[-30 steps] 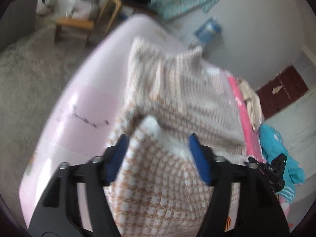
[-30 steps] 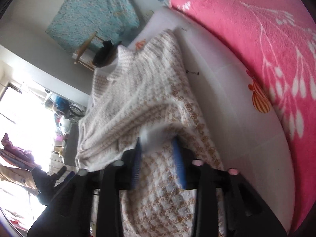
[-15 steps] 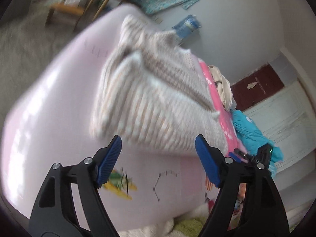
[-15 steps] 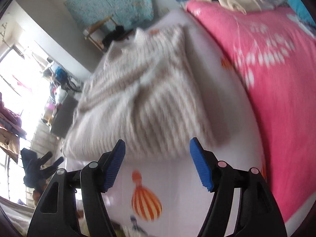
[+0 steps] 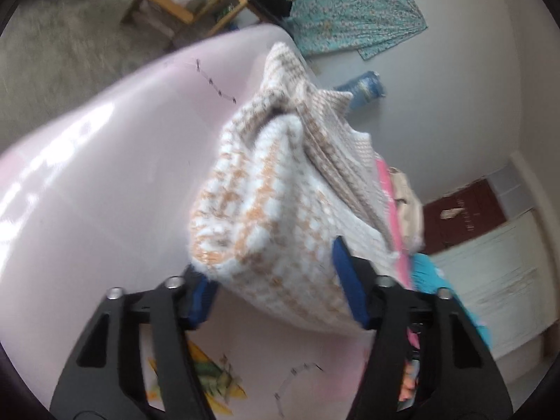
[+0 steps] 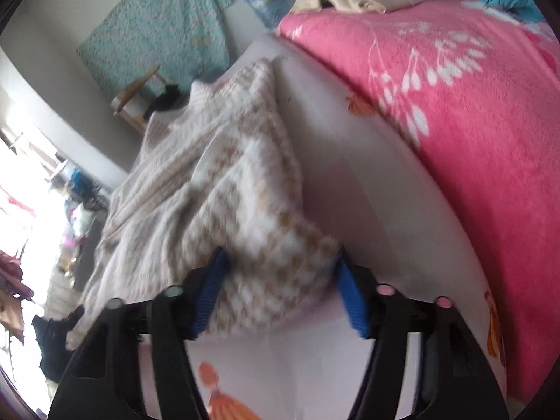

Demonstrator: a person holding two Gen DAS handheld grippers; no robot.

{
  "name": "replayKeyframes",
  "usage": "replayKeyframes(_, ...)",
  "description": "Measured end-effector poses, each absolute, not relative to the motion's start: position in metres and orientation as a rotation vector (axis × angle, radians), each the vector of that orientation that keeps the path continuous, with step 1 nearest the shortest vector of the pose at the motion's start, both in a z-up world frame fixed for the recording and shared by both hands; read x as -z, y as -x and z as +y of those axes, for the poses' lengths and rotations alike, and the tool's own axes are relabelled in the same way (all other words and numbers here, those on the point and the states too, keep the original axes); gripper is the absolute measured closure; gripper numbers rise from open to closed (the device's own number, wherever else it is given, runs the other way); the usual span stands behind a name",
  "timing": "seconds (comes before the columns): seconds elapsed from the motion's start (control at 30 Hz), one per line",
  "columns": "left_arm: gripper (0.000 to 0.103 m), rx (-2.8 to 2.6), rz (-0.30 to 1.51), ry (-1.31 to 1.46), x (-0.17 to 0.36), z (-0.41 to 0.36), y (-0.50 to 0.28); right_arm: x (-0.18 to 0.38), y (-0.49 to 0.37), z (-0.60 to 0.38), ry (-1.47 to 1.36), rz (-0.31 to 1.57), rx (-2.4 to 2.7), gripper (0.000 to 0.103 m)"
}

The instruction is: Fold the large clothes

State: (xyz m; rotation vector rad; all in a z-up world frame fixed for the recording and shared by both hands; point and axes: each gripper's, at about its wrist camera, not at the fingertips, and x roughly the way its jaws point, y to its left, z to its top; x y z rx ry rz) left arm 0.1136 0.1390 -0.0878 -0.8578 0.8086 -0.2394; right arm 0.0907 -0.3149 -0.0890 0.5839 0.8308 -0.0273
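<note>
Knit: sweater (image 5: 280, 217), tan-and-white check, lying part-folded on the pale sheet (image 5: 105, 182) of the bed, beside a pink blanket (image 6: 455, 105).
Near edge: a thick folded roll, facing both tools.
Left tool (image 5: 276, 280): jaws closing around the left end of the roll; pads at its sides, firm clamp not yet evident.
Right tool (image 6: 280, 280): jaws closing likewise on the right end; cloth bulges between the pads.
Step, judged: seize both ends for the next fold.
Method: bite every layer, not just the top; match depth on both sides; lift evenly, keep the edge taut and straight.
Risk: inner layers slipping out, skewing the fold.
</note>
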Motion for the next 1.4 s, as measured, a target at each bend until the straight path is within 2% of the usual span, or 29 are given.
replayKeyframes(0.03,0.068,0.207,0.813,0.815,0.087,0.135,-0.117,0.088,-0.094,-0.313,-0.567,0.82,0.05,0.059)
replayKeyframes(0.13,0.087,0.14,0.815,0.653,0.074,0.121,-0.122,0.075,-0.099,-0.303,-0.513,0.793,0.059,0.08)
replayKeyframes(0.27,0.092,0.135,0.709,0.494,0.033,0.109,-0.102,0.03,-0.078,-0.296,-0.434,0.693,0.048,0.091)
replayKeyframes(0.4,0.094,0.199,0.681,0.445,0.003,0.109,-0.086,-0.006,-0.053,-0.288,-0.354,0.627,0.045,0.091)
replayKeyframes(0.57,0.094,0.262,0.736,0.433,-0.017,0.126,-0.053,-0.027,-0.012,-0.29,-0.355,0.649,0.003,0.091)
replayKeyframes(0.67,0.088,0.252,0.834,0.481,0.001,0.144,-0.038,-0.009,0.001,-0.297,-0.418,0.739,-0.023,0.089)
replayKeyframes(0.7,0.081,0.246,0.859,0.487,0.008,0.149,-0.035,0.003,-0.001,-0.299,-0.435,0.79,-0.027,0.087)
replayKeyframes(0.77,0.07,0.193,0.952,0.531,0.037,0.165,-0.035,0.036,-0.011,-0.308,-0.422,0.934,0.005,0.071)
replayKeyframes(0.8,0.062,0.153,0.997,0.54,0.049,0.174,-0.036,0.046,-0.015,-0.311,-0.412,0.979,0.034,0.068)
replayKeyframes(0.87,0.061,0.077,1.011,0.506,0.052,0.185,-0.032,0.058,-0.015,-0.328,-0.453,1.028,0.069,0.061)
replayKeyframes(0.93,0.058,0.038,0.947,0.51,0.04,0.202,-0.021,0.047,-0.008,-0.342,-0.511,0.986,0.07,0.057)
replayKeyframes(1.0,0.055,0.024,0.87,0.478,0.023,0.207,-0.013,0.027,-0.003,-0.346,-0.429,0.927,0.157,0.057)
replayKeyframes(1.1,0.054,0.136,0.783,0.408,-0.001,0.188,-0.019,0.003,-0.004,-0.337,-0.3,0.857,0.207,0.056)
replayKeyframes(1.17,0.049,0.261,0.773,0.399,-0.005,0.164,-0.034,-0.003,-0.018,-0.312,-0.247,0.827,0.094,0.056)
replayKeyframes(1.2,0.042,0.346,0.795,0.391,-0.002,0.146,-0.045,0.0,-0.024,-0.304,-0.233,0.833,0.053,0.056)
replayKeyframes(1.23,0.04,0.392,0.817,0.377,0.002,0.132,-0.054,0.005,-0.034,-0.287,-0.201,0.855,-0.013,0.056)
replayKeyframes(1.3,0.04,0.431,0.856,0.289,0.015,0.099,-0.071,0.019,-0.05,-0.26,-0.138,0.896,-0.079,0.056)
replayKeyframes(1.4,0.04,0.409,0.888,0.259,0.032,0.089,-0.088,0.044,-0.073,-0.248,-0.104,0.955,-0.108,0.056)
